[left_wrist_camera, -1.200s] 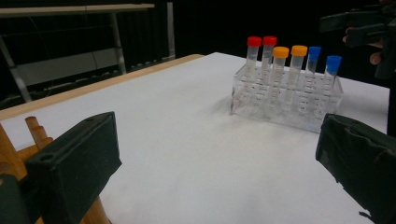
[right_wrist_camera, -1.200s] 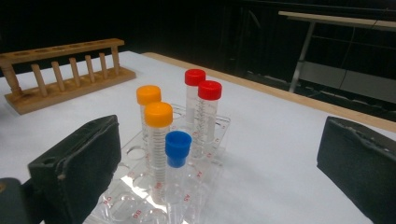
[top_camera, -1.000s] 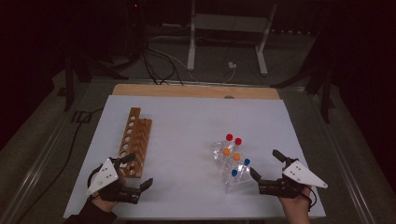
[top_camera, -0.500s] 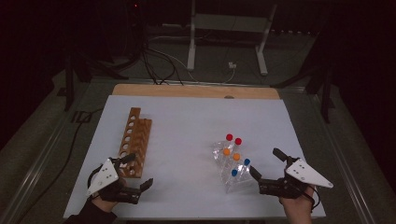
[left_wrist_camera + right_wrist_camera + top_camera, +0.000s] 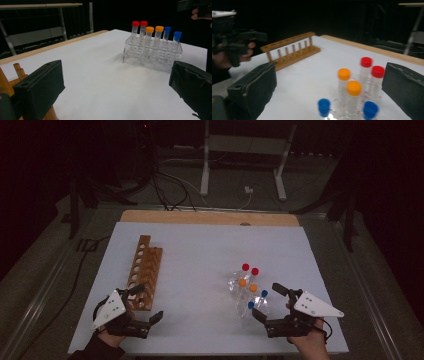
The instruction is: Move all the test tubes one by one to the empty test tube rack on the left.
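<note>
little differs from the earlier frame: the right claw (image 5: 269,303) sits slightly lower right, jaws apart, just beside the clear tube rack (image 5: 247,290) at centre right. left claw (image 5: 149,304), apart, flanks the wooden rack (image 5: 142,270) lower left.

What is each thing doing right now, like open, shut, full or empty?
Left tool: open, holding nothing.
Right tool: open, holding nothing.
Wooden rack: upright, holes empty.
Clear plastic rack: upright, holding six tubes.
Red-capped tubes: capped, standing.
Orange-capped tubes: capped, standing.
Blue-capped tubes: capped, standing.
</note>
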`<state>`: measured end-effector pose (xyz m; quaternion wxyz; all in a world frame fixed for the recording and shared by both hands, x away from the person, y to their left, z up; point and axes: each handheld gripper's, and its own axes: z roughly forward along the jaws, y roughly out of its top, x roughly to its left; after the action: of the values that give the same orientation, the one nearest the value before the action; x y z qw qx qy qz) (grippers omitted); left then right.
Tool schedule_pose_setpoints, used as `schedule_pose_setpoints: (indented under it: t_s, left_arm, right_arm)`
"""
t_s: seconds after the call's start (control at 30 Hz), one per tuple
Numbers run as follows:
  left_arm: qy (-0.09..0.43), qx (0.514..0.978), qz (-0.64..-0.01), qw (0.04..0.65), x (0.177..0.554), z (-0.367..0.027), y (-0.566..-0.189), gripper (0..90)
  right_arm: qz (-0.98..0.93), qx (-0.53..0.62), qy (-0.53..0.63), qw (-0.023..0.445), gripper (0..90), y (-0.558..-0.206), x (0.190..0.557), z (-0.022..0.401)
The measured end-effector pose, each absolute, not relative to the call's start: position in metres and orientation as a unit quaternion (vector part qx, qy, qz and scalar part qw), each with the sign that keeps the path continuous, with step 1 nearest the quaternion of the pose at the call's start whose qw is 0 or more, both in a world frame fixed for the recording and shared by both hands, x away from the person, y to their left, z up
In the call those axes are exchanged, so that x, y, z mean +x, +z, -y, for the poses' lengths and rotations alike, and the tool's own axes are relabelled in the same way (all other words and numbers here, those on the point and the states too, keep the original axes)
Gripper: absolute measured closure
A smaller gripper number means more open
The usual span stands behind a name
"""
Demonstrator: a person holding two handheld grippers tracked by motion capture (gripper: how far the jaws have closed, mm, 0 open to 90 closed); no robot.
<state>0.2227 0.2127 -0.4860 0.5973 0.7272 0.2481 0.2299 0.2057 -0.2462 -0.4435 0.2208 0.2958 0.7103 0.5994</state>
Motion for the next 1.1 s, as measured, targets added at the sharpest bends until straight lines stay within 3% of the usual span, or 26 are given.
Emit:
schedule_pose_setpoints:
  t_s: [0.43,0.93,1.07,1.1]
  left_arm:
    - [0.228,0.726,-0.249,0.599,0.223,-0.213,-0.486,0.5]
    - [0.227,0.726,-0.248,0.600,0.223,-0.213,-0.486,0.5]
    - [0.227,0.727,-0.247,0.599,0.222,-0.213,-0.486,0.5]
    - [0.228,0.727,-0.247,0.599,0.222,-0.213,-0.486,0.5]
  right_arm:
    - [-0.752,0.280,0.571,0.171,0.0,-0.454,0.204,0.236]
    - [-0.788,0.321,0.507,0.134,25.9,-0.466,0.209,0.235]
    - [-0.795,0.337,0.487,0.130,34.8,-0.467,0.212,0.235]
    - [-0.799,0.348,0.474,0.126,42.3,-0.469,0.213,0.235]
